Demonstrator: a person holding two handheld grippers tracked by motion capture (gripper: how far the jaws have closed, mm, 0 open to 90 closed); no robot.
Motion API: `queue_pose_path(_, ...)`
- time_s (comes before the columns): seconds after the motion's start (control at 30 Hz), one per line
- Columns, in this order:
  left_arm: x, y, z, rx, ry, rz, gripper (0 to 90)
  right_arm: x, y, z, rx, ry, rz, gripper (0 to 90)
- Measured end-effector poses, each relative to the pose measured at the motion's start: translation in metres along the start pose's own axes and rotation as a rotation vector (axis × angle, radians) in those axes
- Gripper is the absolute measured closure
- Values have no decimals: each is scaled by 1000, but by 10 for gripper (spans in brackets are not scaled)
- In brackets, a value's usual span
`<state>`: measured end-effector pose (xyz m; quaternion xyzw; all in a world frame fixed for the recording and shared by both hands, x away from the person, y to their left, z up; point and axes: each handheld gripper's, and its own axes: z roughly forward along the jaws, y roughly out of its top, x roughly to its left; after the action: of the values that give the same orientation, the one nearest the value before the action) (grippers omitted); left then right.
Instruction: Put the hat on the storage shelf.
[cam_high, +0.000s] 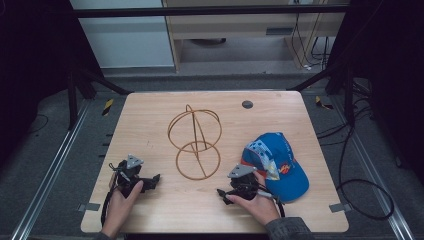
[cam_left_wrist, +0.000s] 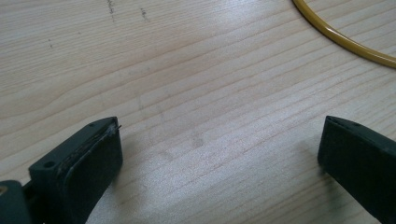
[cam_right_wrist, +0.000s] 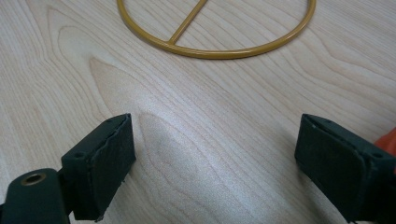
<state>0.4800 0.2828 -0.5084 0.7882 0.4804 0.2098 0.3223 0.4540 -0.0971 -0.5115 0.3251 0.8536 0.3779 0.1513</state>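
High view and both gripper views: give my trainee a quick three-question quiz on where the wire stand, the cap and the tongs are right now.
1. True or false: the blue cap hangs on the wire stand.
2. Which tongs are beside the cap? A) left tongs B) right tongs
3. What lies between the open jaws of each pair of tongs?

Key
1. False: the cap lies flat on the table, to the right of the stand and apart from it.
2. B: the right tongs rest by the cap's near edge; the left tongs sit on the stand's other side.
3. Bare wood; both pairs stand open and hold nothing, with the stand's base ring ahead.
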Motion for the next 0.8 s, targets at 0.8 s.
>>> queue_pose_path(0.8,-1,-2,-2,-3,-3,-2,0,-4,68,-71,85,-18,-83,65)
